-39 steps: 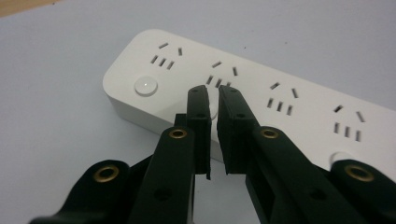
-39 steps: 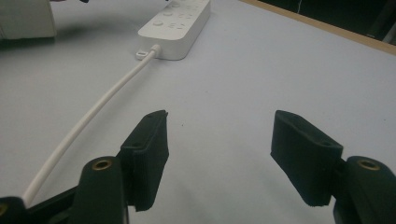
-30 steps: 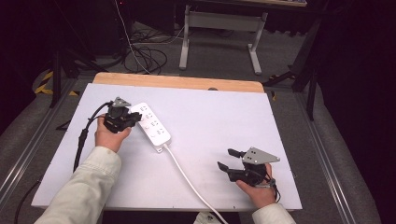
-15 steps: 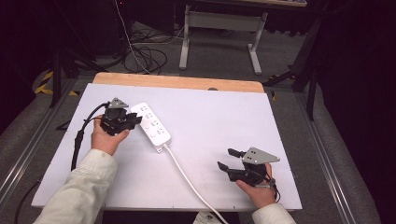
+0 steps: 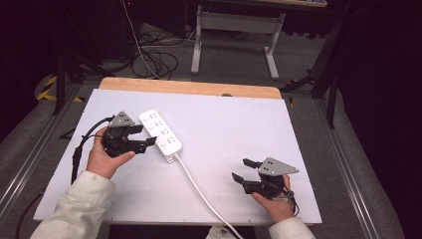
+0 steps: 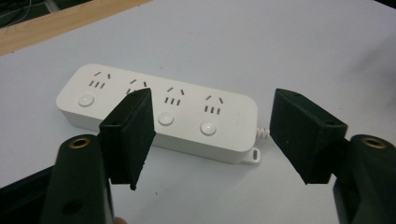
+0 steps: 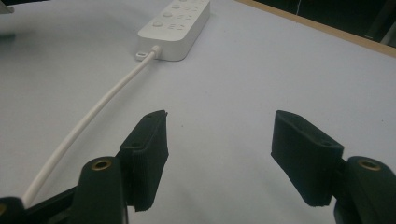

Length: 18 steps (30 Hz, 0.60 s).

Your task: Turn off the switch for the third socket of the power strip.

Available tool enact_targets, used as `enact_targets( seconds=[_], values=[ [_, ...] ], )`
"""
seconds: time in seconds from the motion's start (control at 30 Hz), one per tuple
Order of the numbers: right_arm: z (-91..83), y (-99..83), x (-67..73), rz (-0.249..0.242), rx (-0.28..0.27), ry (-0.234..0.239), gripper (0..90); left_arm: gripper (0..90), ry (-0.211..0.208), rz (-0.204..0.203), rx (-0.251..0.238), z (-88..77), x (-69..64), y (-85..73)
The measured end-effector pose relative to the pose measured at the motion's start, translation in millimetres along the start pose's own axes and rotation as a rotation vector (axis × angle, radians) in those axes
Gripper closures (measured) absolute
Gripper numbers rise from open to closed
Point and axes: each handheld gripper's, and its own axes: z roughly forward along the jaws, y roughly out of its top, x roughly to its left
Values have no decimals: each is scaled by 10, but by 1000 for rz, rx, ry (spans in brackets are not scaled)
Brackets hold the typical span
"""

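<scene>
Nothing looks grasped yet: white power strip (image 5: 160, 132) lies flat on the white table (image 5: 239, 129), cord (image 5: 199, 191) trailing toward the person, left gripper (image 5: 142, 138) jaws spread just beside it, right gripper (image 5: 245, 170) jaws spread, empty, well apart.

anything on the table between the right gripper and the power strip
Just the strip's own white cord, crossing bare white table between the right gripper and the power strip, as the high view and right gripper view show.
</scene>
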Motion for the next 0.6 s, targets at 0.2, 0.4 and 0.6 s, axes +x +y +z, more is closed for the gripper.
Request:
enact_targets(
  seconds=[0.2, 0.4, 0.6],
  values=[
    [-3, 0, -1, 1, -2, 6, 366, 206, -43, -2, -59, -143, -122, -111],
    [-2, 4, 11, -10, 1, -2, 365, 169, -69, 11, -113, -276, -235, -256],
    [-9, 8, 14, -10, -5, 3, 363, 149, -85, 3, -166, -372, -256, -420]
  ],
)
